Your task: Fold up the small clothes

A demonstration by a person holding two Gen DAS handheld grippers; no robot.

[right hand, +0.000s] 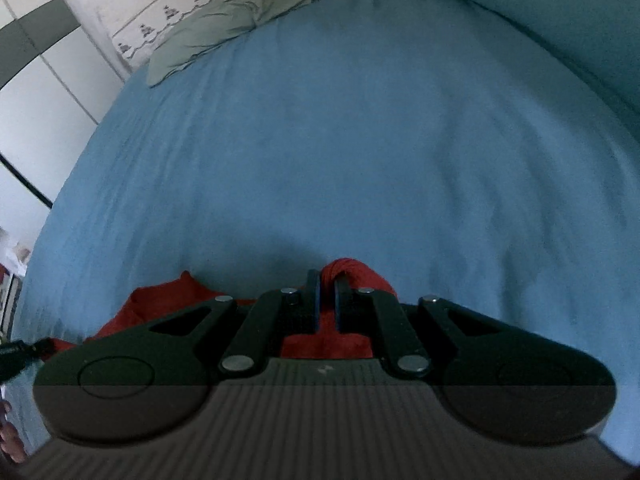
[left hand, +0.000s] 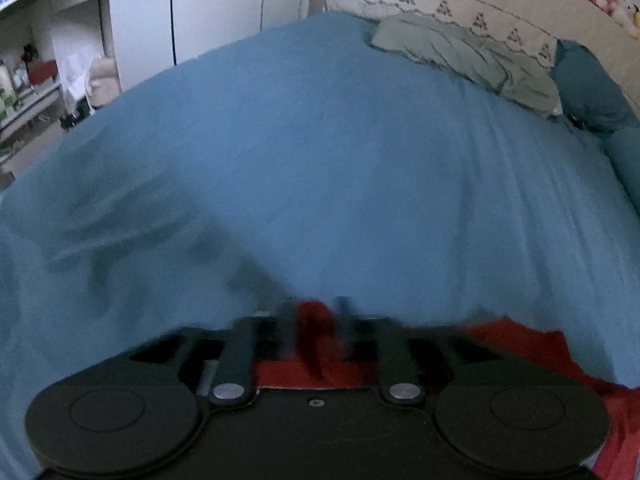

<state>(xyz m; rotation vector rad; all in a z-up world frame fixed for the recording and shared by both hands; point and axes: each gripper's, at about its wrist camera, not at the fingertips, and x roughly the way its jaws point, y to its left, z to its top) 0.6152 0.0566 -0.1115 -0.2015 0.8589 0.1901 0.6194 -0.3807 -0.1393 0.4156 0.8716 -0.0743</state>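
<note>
Both tools are low over the blue bedsheet, each pinching a bit of the same red garment, which lies along the near edge of the bed, mostly hidden under the gripper bodies. The right gripper has its fingers drawn close with a bunched ridge of red cloth squeezed up between them, so it is clamped on the fabric. The left gripper is smeared by motion blur, but a tongue of the red cloth stands between its narrowed fingers, and I judge it gripped there too. Two corners held at once, side by side, looks to me like the setup for carrying an edge over in one fold (a single grip would let the cloth twist). Farther off, a crumpled grey-green cloth lies against the embroidered pillow, well apart from the work. No brand, label or writing is legible anywhere.
</note>
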